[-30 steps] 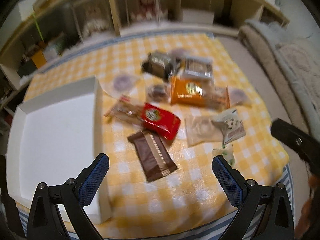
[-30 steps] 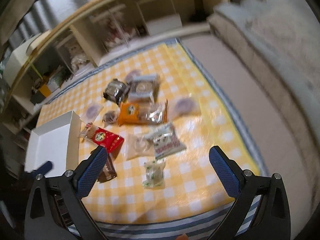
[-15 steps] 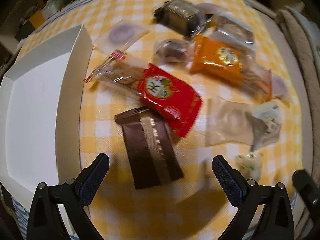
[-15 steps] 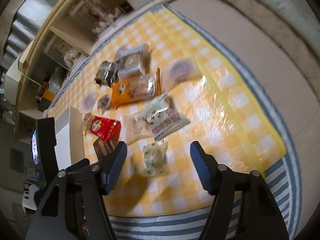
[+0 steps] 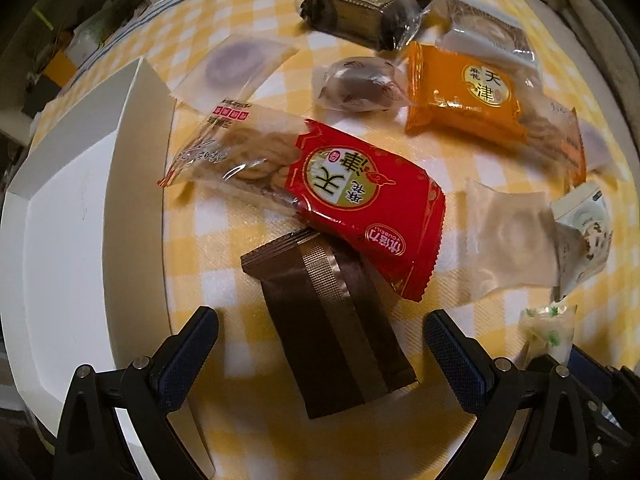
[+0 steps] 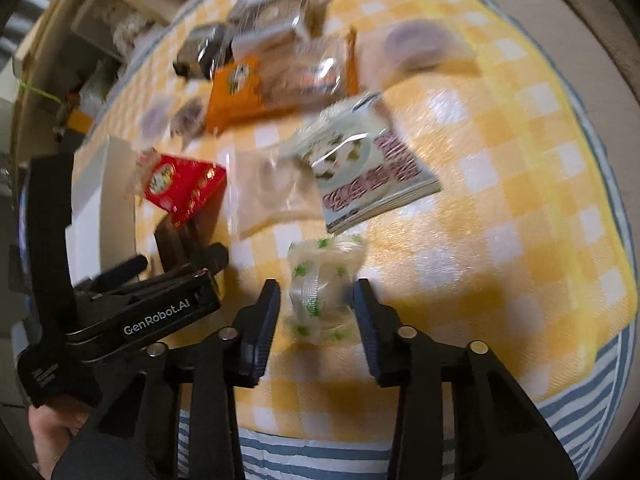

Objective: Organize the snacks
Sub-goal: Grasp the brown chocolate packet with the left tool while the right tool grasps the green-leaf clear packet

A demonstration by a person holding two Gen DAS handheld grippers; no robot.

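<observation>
Near the front edge of the tabletop [image 6: 520,184], between our right tongs [image 6: 316,292], lies a small clear wrapper with green dots [image 6: 322,284], crinkled and pale, with a white ribbed band down its middle. Those tongs have just been closing around it, and the pads sit just beside its two sides; we cannot tell if they press it yet. A second ago they stood wide apart and higher above the yellow-checked cloth. Our left tongs [image 5: 320,344] are released, jaws wide on either side of a dark brown packet with a bronze stripe [image 5: 332,320], not touching it. That packet now fills far more of the left view than before, with the red packet [image 5: 360,208] overlapping its far end. Along the left edge sits the white box [image 5: 72,216], with nothing showing in it, as earlier.
</observation>
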